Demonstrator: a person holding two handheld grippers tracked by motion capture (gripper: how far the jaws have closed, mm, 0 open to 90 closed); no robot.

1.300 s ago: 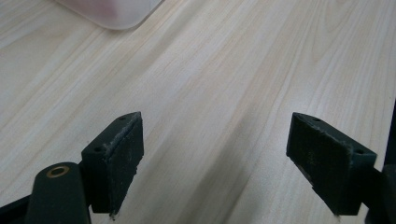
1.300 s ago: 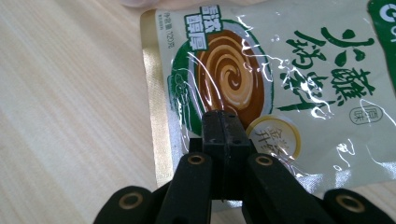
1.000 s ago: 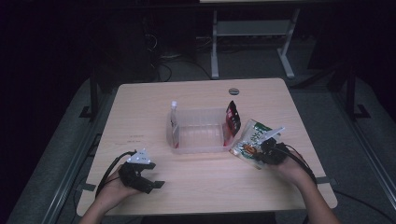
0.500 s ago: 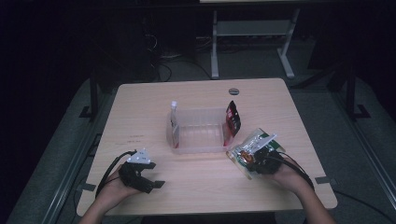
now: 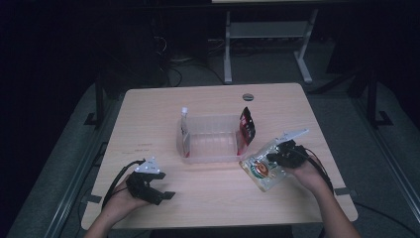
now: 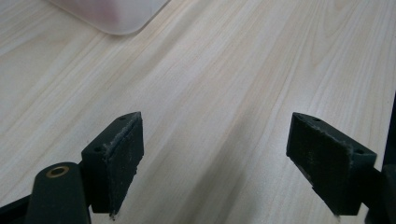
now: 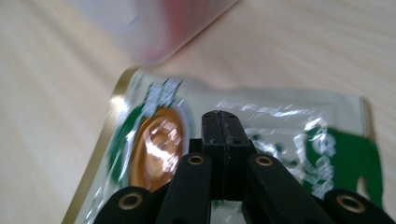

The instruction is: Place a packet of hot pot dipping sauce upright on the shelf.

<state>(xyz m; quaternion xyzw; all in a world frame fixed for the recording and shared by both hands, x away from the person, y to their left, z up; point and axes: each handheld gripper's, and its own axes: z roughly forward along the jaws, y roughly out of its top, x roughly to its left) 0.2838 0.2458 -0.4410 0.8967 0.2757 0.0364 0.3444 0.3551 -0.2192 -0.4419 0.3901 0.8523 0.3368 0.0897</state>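
Observation:
A shiny clear snack packet (image 5: pixel 261 171) with green and orange print hangs tilted just above the table, right of the bin's front corner. My right gripper (image 5: pixel 273 157) is shut on its upper edge; in the right gripper view the jaws (image 7: pixel 221 122) are pressed together over the packet (image 7: pixel 154 140). My left gripper (image 5: pixel 157 192) rests low at the front left of the table. Its jaws (image 6: pixel 219 140) stand wide open over bare wood with nothing between them.
A clear plastic bin (image 5: pixel 208 145) stands mid-table, with a red packet (image 5: pixel 246 124) upright at its right end and a white-capped pouch (image 5: pixel 184 130) at its left end. The bin's corner (image 6: pixel 116 14) lies beyond the left jaws. The tabletop (image 5: pixel 148 114) is light wood.
The right gripper has carried the snack packet toward the near edge and slightly left, away from the spot beside the red packet. The left gripper has stayed put.

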